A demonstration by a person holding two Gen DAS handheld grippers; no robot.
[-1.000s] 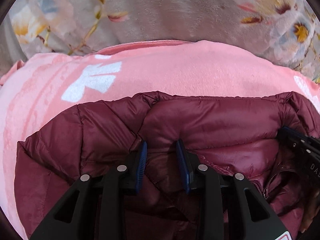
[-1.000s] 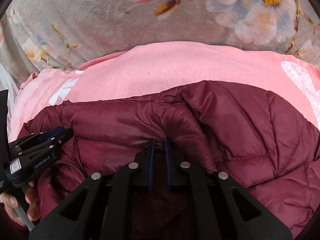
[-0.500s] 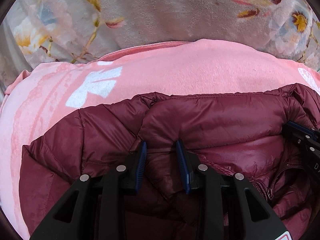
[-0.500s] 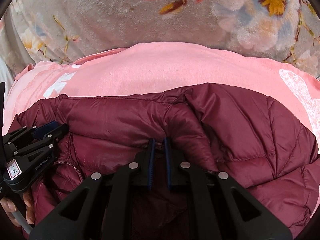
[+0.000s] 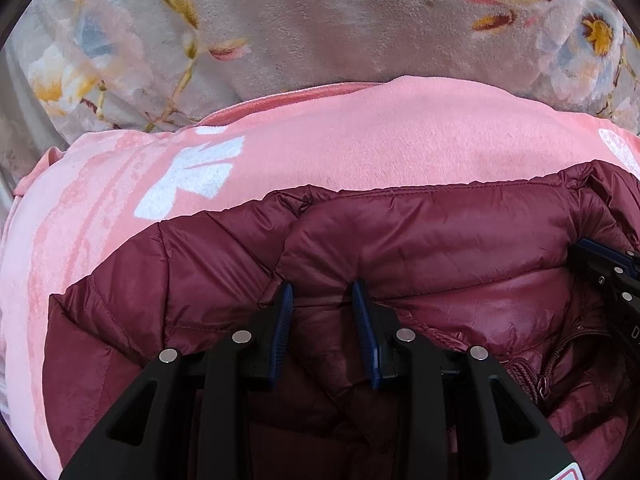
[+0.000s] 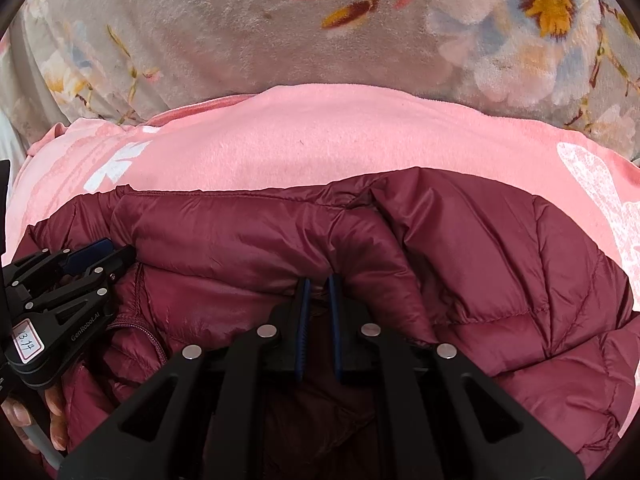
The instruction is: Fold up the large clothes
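Observation:
A maroon quilted puffer jacket (image 5: 420,240) lies on a pink blanket (image 5: 360,136), collar toward the far side; it also fills the right wrist view (image 6: 480,248). My left gripper (image 5: 322,300) has its jaws a hand's width apart with a thick fold of the jacket's shoulder between them. My right gripper (image 6: 318,286) is shut on a fold of the jacket next to the collar. Each gripper shows in the other's view: the right one at the right edge (image 5: 612,276), the left one at the left edge (image 6: 80,260).
A grey fleece blanket with flower prints (image 6: 280,40) lies beyond the pink blanket. The pink blanket has white prints at the left (image 5: 192,176) and right (image 6: 600,184). The jacket's zipper (image 5: 560,360) lies open near the right.
Both grippers have moved forward with the jacket, so its collar edge sits farther up on the pink blanket. The grips look unchanged.

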